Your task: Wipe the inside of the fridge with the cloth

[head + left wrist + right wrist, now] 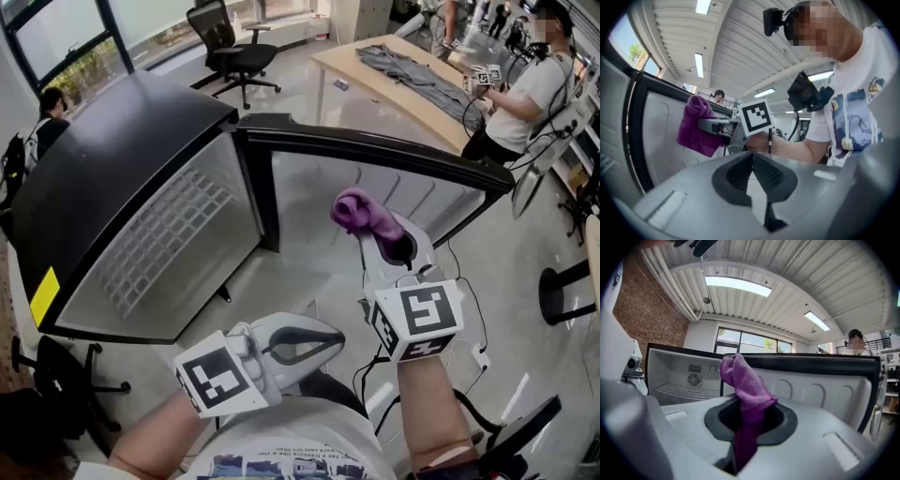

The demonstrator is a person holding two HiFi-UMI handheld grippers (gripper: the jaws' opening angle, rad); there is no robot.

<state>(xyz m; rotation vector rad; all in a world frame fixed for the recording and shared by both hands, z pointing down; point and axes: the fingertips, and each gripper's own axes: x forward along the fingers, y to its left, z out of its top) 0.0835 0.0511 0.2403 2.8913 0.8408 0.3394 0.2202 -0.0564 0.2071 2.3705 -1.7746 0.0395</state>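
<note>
Purple cloth (361, 214) sits bunched above the right gripper (392, 246), whose jaws clamp its lower part, held up before the white inner door (394, 192) of the open fridge (131, 178). The left gripper (314, 345), lower down, has its jaws pressed together on nothing.

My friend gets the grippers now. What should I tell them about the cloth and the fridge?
Right gripper: shut on the purple cloth, held up by the open door, not yet inside.
Left gripper: jaws together, holding nothing, low near the body.
Fridge: open, wire shelf in view.
Done: cloth in grip, door open.
Left: take the cloth inside and wipe the walls and shelf. No sign shows whether any wiping has happened.
</note>
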